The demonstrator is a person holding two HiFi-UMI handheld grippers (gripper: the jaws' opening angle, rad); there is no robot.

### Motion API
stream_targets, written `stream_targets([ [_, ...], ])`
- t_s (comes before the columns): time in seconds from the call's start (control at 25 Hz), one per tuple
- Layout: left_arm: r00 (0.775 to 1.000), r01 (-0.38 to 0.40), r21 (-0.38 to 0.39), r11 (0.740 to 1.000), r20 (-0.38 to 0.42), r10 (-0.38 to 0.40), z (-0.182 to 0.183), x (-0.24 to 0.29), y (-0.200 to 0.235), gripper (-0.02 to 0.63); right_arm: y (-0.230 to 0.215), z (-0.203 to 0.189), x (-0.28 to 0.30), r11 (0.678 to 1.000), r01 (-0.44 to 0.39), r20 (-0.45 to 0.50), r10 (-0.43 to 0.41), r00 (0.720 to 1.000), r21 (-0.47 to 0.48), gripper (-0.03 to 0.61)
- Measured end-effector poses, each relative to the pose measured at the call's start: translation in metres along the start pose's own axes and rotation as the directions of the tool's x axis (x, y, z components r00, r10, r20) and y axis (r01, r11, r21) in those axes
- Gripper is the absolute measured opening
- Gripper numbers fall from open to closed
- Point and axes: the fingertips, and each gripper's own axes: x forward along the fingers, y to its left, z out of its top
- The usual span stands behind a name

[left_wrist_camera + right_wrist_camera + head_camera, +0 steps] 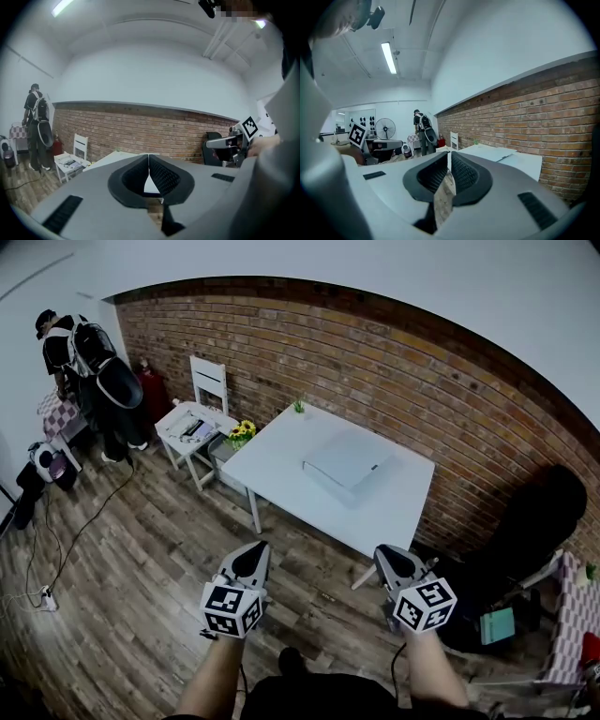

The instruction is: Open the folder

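My left gripper (253,555) jaws pressed together, right gripper (390,560) jaws seemingly a crack apart, both empty, short of white table (272,461); closed folder (347,463) lies on table.

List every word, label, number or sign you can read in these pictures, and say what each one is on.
None can be read.
Left cube and right cube: black-and-white square patterns, no letters or numbers.
Folder: plain, no print seen.
Papers on the small table: too small to read.
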Motion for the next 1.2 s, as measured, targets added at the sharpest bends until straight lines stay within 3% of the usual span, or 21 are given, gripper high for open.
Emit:
stream_targets([
  [0.2, 1.0, 0.006, -0.004, 1.0, 0.002, -0.006, 0.008, 0.013, 0.027, 0.019, -0.004, 0.01, 0.024, 1.0, 0.023, -0.004, -0.023, 1.0, 0.007, 0.035],
  [0.64, 0.997, 0.047, 0.022, 0.999, -0.055, -0.046, -0.003, 0.068, 0.046, 0.02, -0.025, -0.008, 0.087, 0.997, 0.004, -0.025, -0.002, 1.0, 0.073, 0.034],
  [0.96, 0.987, 0.118, 0.065, 0.991, -0.113, -0.111, -0.004, 0.183, 0.053, 0.021, -0.105, -0.013, 0.165, 0.992, 0.026, -0.051, -0.02, 0.998, 0.122, 0.034],
  [1.2, 0.981, 0.128, 0.066, 0.99, -0.155, -0.116, -0.003, 0.281, 0.066, 0.021, -0.17, -0.016, 0.23, 0.988, 0.013, -0.093, 0.001, 0.996, 0.155, 0.034],
])
